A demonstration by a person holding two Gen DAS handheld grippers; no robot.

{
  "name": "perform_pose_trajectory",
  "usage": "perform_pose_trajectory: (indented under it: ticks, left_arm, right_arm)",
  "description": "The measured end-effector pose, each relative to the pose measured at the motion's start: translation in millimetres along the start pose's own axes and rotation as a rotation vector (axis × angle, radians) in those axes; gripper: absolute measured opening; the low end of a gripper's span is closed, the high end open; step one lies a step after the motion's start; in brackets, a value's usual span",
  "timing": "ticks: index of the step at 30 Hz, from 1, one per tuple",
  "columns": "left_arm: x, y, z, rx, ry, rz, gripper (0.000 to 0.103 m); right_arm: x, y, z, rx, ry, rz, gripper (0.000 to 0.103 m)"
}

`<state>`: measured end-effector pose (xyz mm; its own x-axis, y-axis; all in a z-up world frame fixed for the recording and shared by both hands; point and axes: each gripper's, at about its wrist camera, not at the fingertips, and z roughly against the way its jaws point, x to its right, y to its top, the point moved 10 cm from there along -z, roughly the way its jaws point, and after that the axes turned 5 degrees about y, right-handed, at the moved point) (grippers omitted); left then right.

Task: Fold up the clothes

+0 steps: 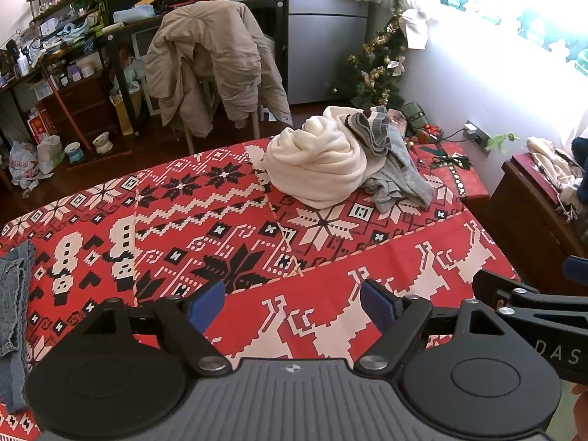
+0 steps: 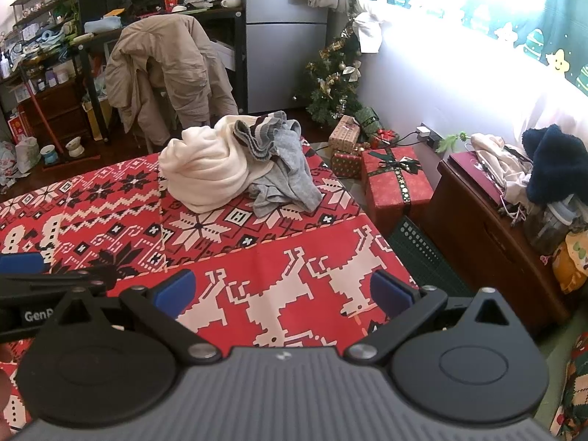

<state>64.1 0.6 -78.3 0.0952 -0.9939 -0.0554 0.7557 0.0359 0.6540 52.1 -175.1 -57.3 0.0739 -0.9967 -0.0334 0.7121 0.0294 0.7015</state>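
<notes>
A heap of clothes lies at the far side of the table: a cream garment [image 1: 316, 169] [image 2: 205, 172] with a grey one [image 1: 398, 180] [image 2: 286, 180] and a grey striped piece [image 1: 371, 125] [image 2: 257, 136] on top. A folded blue denim piece [image 1: 14, 316] lies at the table's left edge. My left gripper [image 1: 292, 307] hovers open over the red patterned tablecloth [image 1: 228, 220], well short of the heap, nothing between its blue pads. My right gripper [image 2: 283, 294] is open too, empty, above the reindeer print near the table's right edge. Each gripper shows at the other view's side.
A chair draped with a beige jacket [image 1: 213, 70] stands behind the table. Right of the table sit wrapped gift boxes [image 2: 397, 180], a small Christmas tree [image 2: 334, 81], a green crate [image 2: 426, 253] and a wooden cabinet [image 2: 488, 242] piled with clothes. Cluttered shelves fill the back left.
</notes>
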Motion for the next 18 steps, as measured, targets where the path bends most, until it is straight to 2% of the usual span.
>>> perform_pose_trajectory:
  ticks: [18]
  left_arm:
    - [0.1,-2.2,-2.4,-0.004,-0.005,0.007,0.081]
  right_arm:
    - [0.4,0.6,-2.9,-0.004,-0.004,0.009,0.102]
